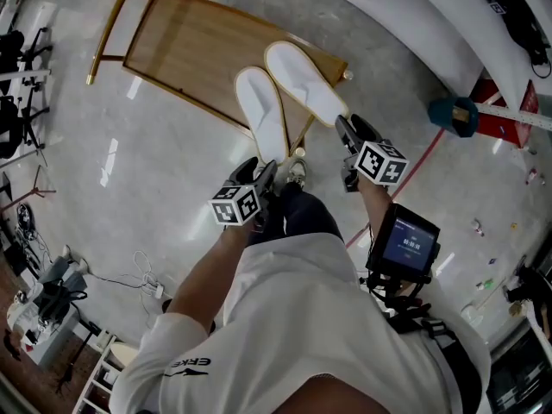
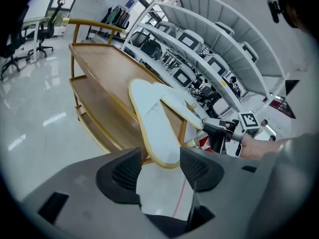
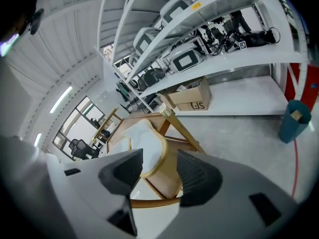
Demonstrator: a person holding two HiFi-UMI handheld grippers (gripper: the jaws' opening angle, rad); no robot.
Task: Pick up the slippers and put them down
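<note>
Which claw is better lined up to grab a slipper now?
Left, narrowly: both open, but the left slipper sits centred in the left claw; the right slipper lies toward one pad of the right claw.

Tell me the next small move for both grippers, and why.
Probably close both grippers on the slipper heels. The left slipper and the right slipper lie on the wooden rack, heels over its near edge. The left gripper and the right gripper each stand open with a heel between the pads, not yet pinched.
</note>
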